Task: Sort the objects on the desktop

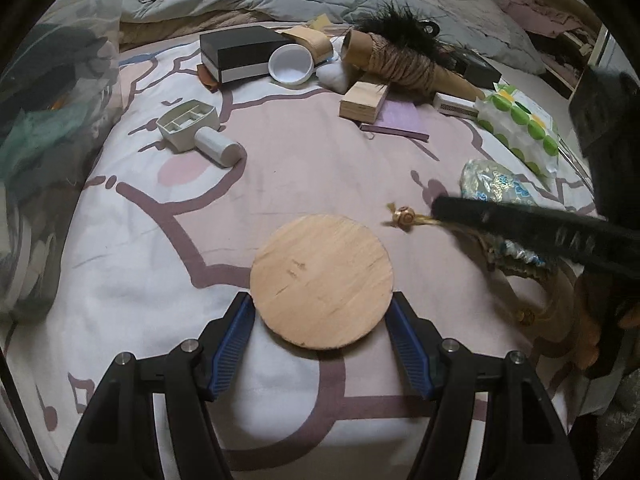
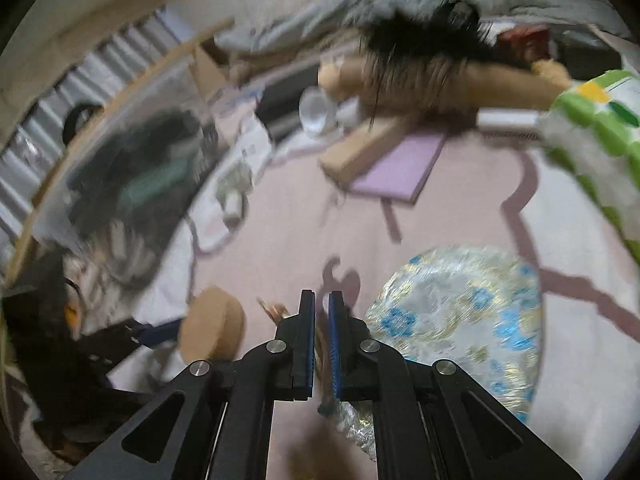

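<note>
Left wrist view first: the left claw (image 1: 320, 320) is clamped on a round wooden disc (image 1: 322, 280), blue pads (image 1: 234, 344) pressing its two edges, held over the patterned bed sheet (image 1: 120, 280). Up the bed sits the clutter to be sorted: a black box (image 1: 236, 50), a white round tub (image 1: 291, 65), a rope-wrapped cone with black feathers (image 1: 404, 60), a wooden block (image 1: 363, 100), a purple notebook (image 1: 400, 118), a green-dotted tissue pack (image 1: 520, 120) and a grey lint roller (image 1: 198, 130). The other claw comes in from the right, with a small gold bell on a cord (image 1: 402, 216) dangling off its tip.

Right wrist view is pretty blurry. The right claw (image 2: 322, 312) has its fingers together, and I think a brownish cord (image 2: 320, 354) is pinched between them, with the brocade pouch (image 2: 460, 320) lying just beside on the sheet. The disc shows low on the left.

For doing this step well, I'd keep the disc level so it doesn't slip from that edge grip, and keep the two claws apart so the dangling cord doesn't snag it.
</note>
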